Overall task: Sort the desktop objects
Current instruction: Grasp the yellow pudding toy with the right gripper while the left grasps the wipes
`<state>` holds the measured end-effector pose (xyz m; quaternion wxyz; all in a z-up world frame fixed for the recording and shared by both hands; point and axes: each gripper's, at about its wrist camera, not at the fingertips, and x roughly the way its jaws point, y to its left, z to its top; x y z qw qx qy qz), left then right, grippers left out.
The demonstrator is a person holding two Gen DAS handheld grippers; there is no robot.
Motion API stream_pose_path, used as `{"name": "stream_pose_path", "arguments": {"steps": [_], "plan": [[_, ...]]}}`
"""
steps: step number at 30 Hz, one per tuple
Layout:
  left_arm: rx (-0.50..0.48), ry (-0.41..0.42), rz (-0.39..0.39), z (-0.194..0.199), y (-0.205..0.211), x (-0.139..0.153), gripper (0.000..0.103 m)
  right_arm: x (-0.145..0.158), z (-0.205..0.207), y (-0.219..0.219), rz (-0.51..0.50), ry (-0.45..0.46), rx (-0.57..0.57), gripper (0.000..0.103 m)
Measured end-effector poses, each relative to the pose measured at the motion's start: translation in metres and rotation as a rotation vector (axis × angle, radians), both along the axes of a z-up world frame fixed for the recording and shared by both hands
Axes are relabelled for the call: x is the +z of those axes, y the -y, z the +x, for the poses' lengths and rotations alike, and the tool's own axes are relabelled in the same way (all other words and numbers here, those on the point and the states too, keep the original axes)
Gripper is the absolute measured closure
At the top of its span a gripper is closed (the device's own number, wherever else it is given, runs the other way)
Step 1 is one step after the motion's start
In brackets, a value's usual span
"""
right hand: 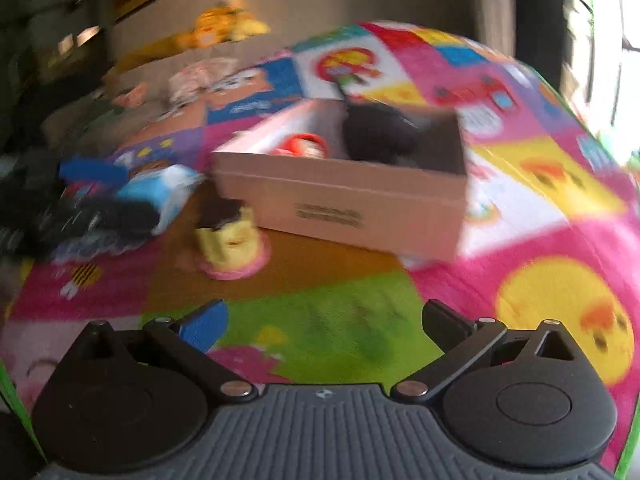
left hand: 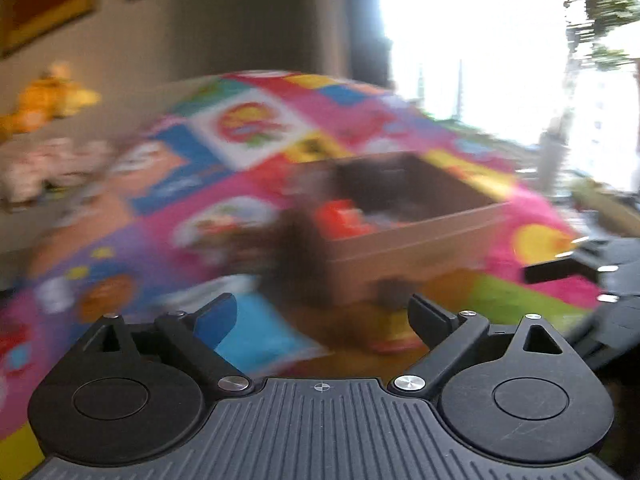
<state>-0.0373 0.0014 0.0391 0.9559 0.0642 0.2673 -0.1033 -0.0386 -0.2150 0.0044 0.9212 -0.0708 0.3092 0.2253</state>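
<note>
A brown cardboard box point(right hand: 344, 204) stands on a colourful cartoon mat point(right hand: 320, 304); it also shows in the left wrist view point(left hand: 400, 256). Inside lie a red object point(right hand: 304, 146) and a black object point(right hand: 376, 132). A yellow and pink toy point(right hand: 230, 240) stands in front of the box's left corner. A blue and white packet point(right hand: 160, 192) lies left of it, and shows below the left gripper point(left hand: 256, 332). My left gripper point(left hand: 324, 316) is open and empty, near the box. My right gripper point(right hand: 324, 320) is open and empty above the mat. Both views are blurred.
The left gripper's black body point(right hand: 60, 216) sits at the left in the right wrist view; the right gripper's body point(left hand: 600, 276) sits at the right edge in the left wrist view. Yellow plush toys point(right hand: 224, 26) lie on a beige sofa behind. A bright window point(left hand: 480, 40) is at the right.
</note>
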Motion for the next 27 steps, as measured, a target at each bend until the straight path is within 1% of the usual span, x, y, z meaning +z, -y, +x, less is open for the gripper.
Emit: {"name": "stream_pose_path", "arguments": {"steps": [2, 3, 4, 5, 7, 10, 11, 13, 14, 16, 18, 19, 20, 21, 22, 24, 27], "plan": [[0.072, -0.016, -0.017, 0.003, -0.017, -0.001, 0.007, 0.001, 0.004, -0.02, -0.021, 0.007, 0.058, 0.0], [0.101, -0.026, -0.036, 0.004, -0.024, -0.002, 0.007, 0.002, 0.009, -0.029, -0.025, -0.006, 0.076, 0.003], [0.128, -0.034, -0.059, 0.005, -0.031, -0.002, 0.007, 0.002, 0.016, -0.038, -0.025, -0.023, 0.093, 0.008], [0.141, -0.037, -0.074, 0.005, -0.035, -0.002, 0.007, 0.002, 0.024, -0.047, -0.027, -0.04, 0.108, 0.017], [0.151, -0.038, -0.097, 0.007, -0.042, -0.001, 0.006, 0.0, 0.036, -0.06, -0.021, -0.043, 0.108, 0.019], [0.165, -0.057, -0.102, 0.019, -0.041, -0.004, 0.006, -0.006, 0.049, -0.072, -0.027, -0.053, 0.105, 0.02], [0.178, -0.07, -0.103, 0.026, -0.04, -0.007, 0.006, -0.008, 0.051, -0.075, -0.035, -0.059, 0.106, 0.026], [0.197, -0.094, -0.111, 0.038, -0.04, -0.013, 0.006, -0.006, 0.049, -0.075, -0.041, -0.056, 0.106, 0.042], [0.208, -0.11, -0.113, 0.044, -0.039, -0.018, 0.006, -0.004, 0.047, -0.072, -0.042, -0.065, 0.11, 0.047], [0.229, -0.133, -0.103, 0.057, -0.037, -0.027, 0.006, 0.004, 0.038, -0.062, -0.016, -0.062, 0.11, 0.047], [0.249, -0.15, -0.077, 0.066, -0.035, -0.035, 0.012, 0.013, 0.025, -0.049, -0.006, -0.06, 0.114, 0.047], [0.255, -0.154, -0.068, 0.067, -0.035, -0.037, 0.017, 0.018, 0.019, -0.041, 0.002, -0.064, 0.119, 0.047], [0.252, -0.158, -0.066, 0.067, -0.036, -0.039, 0.027, 0.023, 0.011, -0.029, 0.011, -0.073, 0.127, 0.047], [0.254, -0.155, -0.061, 0.066, -0.037, -0.04, 0.032, 0.026, 0.006, -0.02, 0.015, -0.08, 0.127, 0.047], [0.259, -0.149, -0.049, 0.062, -0.038, -0.04, 0.044, 0.029, -0.001, -0.008, 0.018, -0.088, 0.12, 0.047], [0.253, -0.141, -0.032, 0.052, -0.039, -0.039, 0.046, 0.032, -0.012, 0.011, 0.013, -0.098, 0.093, 0.047], [0.197, -0.161, -0.034, 0.029, -0.037, -0.036, 0.046, 0.031, -0.025, 0.037, -0.017, -0.096, 0.016, 0.047]]}}
